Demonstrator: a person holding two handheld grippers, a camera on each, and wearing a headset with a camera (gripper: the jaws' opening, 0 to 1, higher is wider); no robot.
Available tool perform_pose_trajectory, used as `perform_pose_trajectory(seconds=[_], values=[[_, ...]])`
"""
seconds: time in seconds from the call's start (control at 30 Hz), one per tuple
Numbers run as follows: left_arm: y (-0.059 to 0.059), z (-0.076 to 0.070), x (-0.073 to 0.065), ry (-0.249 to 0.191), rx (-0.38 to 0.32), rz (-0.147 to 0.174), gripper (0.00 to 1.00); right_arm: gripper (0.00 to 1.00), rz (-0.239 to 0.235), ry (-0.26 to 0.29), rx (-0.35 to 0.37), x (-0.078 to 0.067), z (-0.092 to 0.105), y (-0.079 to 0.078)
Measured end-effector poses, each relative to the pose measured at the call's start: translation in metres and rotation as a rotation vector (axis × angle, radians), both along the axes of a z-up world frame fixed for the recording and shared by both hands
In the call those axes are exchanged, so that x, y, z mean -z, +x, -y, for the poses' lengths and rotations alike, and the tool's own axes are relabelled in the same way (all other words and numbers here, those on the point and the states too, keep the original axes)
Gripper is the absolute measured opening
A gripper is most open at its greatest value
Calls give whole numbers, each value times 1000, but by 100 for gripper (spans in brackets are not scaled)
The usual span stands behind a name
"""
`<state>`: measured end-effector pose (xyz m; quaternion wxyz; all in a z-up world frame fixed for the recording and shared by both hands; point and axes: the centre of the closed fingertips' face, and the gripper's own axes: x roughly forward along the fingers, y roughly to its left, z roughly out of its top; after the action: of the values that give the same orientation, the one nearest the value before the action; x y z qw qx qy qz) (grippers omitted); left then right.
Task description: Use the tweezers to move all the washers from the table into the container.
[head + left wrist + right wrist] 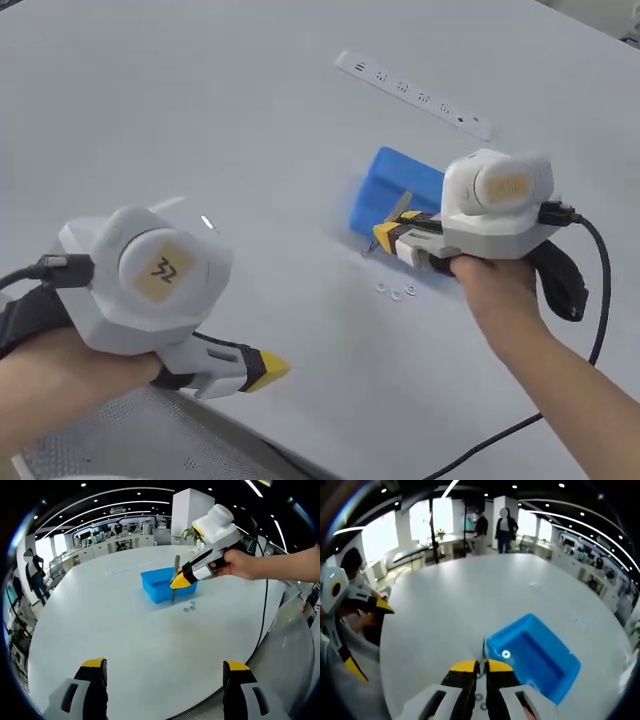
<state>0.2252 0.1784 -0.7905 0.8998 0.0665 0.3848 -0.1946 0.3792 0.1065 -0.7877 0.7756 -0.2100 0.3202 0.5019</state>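
Note:
My right gripper (385,237) is shut on metal tweezers (400,207), their tips pointing down just left of the blue container (400,178). Three small washers (396,292) lie on the white table in front of the container. In the right gripper view the jaws (482,666) pinch the tweezers (483,652) beside the container (542,662), which holds one washer (506,654). My left gripper (163,667) is open and holds nothing, hanging over the near table edge (266,368). In its view the tweezers (175,577) hang over the container's front edge (162,582), near the washers (189,606).
A white power strip (410,92) lies on the table beyond the container. The right gripper's black cable (560,390) trails off the near right edge. A perforated grey surface (140,440) sits below the table's front edge. People stand far off across the room (504,527).

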Motion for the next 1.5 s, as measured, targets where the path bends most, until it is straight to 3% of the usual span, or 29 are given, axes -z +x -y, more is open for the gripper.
perform_pose_trajectory(seconds=[0.17,0.4,0.57,0.73,0.8,1.1,1.5], values=[[1,1,-2,2,6,4,99,2,20,22,13,-14,1,4],[2,3,-3,8,15,0,99,2,40,92,47,-36,-2,16],[3,4,-3,8,21,-2,99,2,58,105,79,-41,1,30],[3,6,-1,8,21,-4,99,2,76,95,109,-36,4,41],[2,8,3,-2,28,-22,99,2,77,84,114,-30,5,44],[6,6,9,2,41,-42,99,2,46,79,156,-9,9,57],[11,10,10,-13,67,-51,99,2,27,58,174,12,5,62]])
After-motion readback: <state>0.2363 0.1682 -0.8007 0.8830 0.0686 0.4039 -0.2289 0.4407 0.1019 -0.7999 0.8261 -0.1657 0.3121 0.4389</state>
